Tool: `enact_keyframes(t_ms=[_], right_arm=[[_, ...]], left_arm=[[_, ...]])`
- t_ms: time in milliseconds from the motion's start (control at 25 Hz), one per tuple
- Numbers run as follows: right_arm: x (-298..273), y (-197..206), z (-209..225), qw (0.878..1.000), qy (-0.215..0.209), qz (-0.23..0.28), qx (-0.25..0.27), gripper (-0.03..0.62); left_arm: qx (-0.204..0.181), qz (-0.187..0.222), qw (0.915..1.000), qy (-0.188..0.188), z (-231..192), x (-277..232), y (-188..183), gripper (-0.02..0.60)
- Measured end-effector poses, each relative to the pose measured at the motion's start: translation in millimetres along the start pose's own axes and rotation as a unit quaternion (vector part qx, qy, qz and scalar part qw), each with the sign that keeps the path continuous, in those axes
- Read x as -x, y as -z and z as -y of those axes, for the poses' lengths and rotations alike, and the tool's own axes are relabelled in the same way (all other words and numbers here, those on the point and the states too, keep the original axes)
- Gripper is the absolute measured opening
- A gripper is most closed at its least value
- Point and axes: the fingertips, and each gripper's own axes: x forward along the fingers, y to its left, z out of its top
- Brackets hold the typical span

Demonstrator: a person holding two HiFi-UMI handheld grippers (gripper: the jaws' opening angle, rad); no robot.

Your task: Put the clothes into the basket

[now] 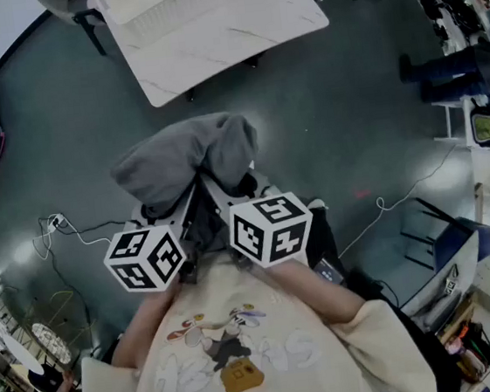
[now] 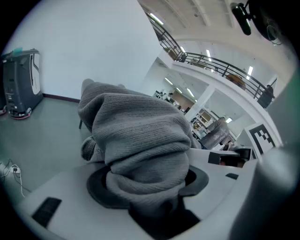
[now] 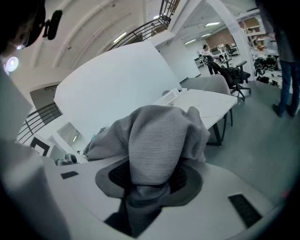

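A bunched grey knitted garment hangs above the grey floor in front of me, held up between both grippers. In the head view my left gripper and right gripper sit close together under its folds, marker cubes toward me. The left gripper view shows the grey cloth piled over my left gripper, whose jaws are shut on it. In the right gripper view a fold of the garment is pinched in my right gripper. A white perforated basket rests on the white table ahead.
Cables trail over the floor at the left. A blue chair and cluttered shelves stand at the right, with a person's legs beyond. A wire rack is at the lower left. An office chair stands behind the table.
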Motion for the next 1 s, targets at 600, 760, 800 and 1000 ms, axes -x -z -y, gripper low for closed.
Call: enact_keyframes(t_ms=[600, 760, 800, 1000], right_arm=[[-26, 38, -61, 1.000, 0.008, 0.009, -0.008, 0.156], [-26, 38, -61, 1.000, 0.011, 0.009, -0.010, 0.158], [-26, 39, -61, 1.000, 0.011, 0.009, -0.012, 0.158], [-35, 34, -74, 1.000, 0.009, 0.020, -0.006, 0.160]], left_arm=[[0.006, 0.005, 0.9999, 0.012, -57, 52, 8, 0.253], [0.007, 0.005, 0.9998, 0.018, -57, 51, 8, 0.253], [0.008, 0.004, 0.9998, 0.019, -58, 52, 8, 0.253], [0.000, 0.014, 0.9996, 0.023, -67, 58, -4, 0.253]])
